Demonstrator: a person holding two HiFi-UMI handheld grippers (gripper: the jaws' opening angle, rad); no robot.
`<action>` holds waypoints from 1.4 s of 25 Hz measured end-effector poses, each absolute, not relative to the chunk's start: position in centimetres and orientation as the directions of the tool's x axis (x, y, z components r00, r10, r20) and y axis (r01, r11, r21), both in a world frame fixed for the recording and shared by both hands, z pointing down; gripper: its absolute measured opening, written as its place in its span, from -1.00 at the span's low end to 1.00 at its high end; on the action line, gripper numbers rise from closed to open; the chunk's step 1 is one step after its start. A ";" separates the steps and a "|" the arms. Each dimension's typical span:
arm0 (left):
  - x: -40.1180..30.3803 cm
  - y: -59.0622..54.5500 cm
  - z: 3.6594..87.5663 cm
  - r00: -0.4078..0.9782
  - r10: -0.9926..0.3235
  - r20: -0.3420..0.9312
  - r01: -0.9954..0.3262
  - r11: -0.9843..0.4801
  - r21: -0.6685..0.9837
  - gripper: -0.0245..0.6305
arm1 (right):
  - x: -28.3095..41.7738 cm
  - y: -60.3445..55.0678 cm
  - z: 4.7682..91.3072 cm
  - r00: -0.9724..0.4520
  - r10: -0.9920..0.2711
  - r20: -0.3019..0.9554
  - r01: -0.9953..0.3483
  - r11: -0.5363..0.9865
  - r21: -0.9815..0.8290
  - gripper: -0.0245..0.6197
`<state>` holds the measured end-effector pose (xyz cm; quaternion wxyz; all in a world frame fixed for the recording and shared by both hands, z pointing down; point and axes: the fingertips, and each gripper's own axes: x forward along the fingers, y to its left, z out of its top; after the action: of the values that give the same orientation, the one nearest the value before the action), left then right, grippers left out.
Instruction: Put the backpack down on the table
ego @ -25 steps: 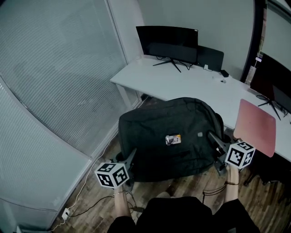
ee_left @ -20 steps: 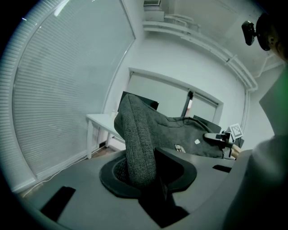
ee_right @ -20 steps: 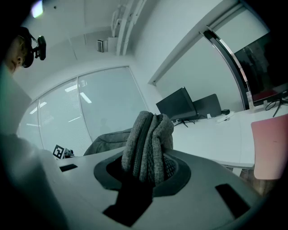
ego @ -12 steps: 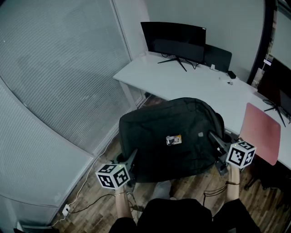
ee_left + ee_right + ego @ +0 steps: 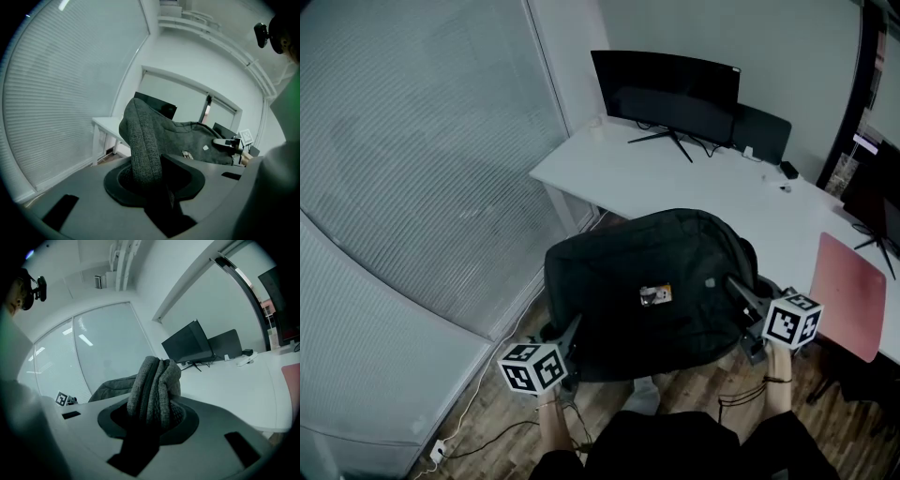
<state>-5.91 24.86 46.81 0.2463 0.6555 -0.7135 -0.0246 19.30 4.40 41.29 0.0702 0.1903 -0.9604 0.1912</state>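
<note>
- The glass wall point(image 5: 422, 159), covered with blinds, closes off the left side. It runs right up to the left corner of the bench point(image 5: 609, 164), with wooden floor point(image 5: 492, 412) showing below it.
- The white bench fills more of the head view than a second ago. Its near edge has come closer, and the black monitor point(image 5: 667, 84) at its far side looks larger.
- A broad bare stretch of bench top lies between the monitor and the pink mat point(image 5: 851, 295), straight beyond the load.
- The dark grey backpack point(image 5: 628, 272) hangs in the air over the floor, sitting between the two grippers just as it did before. Its rounded far edge overlaps the bench's near edge in the head view; I cannot tell whether they touch.
- It lies nearly flat, with its broad face and small tag point(image 5: 656, 295) upward. Its long axis runs from gripper to gripper, roughly along the bench's near edge.
- The pink mat has slid toward the right edge of the view. It sits at the bench's near edge, right of the backpack.
- The left gripper point(image 5: 572, 328) is at the near left corner, its jaws narrow and clamped on a fold of grey fabric.
- The right gripper point(image 5: 736, 284) is at the right side, its jaws narrow and pinching a bunched fold.
</note>
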 end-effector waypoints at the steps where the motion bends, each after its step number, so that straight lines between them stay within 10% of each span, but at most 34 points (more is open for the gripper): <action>1: -6.9 24.1 46.7 -0.016 -0.948 0.318 -0.923 0.136 0.360 -0.58 | 18.4 3.7 41.1 -0.918 -0.340 0.207 -0.393 0.854 -0.341 -0.57; 35: -26.0 0.8 40.2 0.058 -0.956 0.289 -0.949 0.037 0.313 -0.58 | 0.9 -17.4 35.1 -0.918 -0.382 0.105 -0.393 0.844 -0.365 -0.57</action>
<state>-26.05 0.80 40.22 0.2182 0.6937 -0.6864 -0.0076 0.90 -17.45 35.12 0.0143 0.2019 -0.9601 0.1929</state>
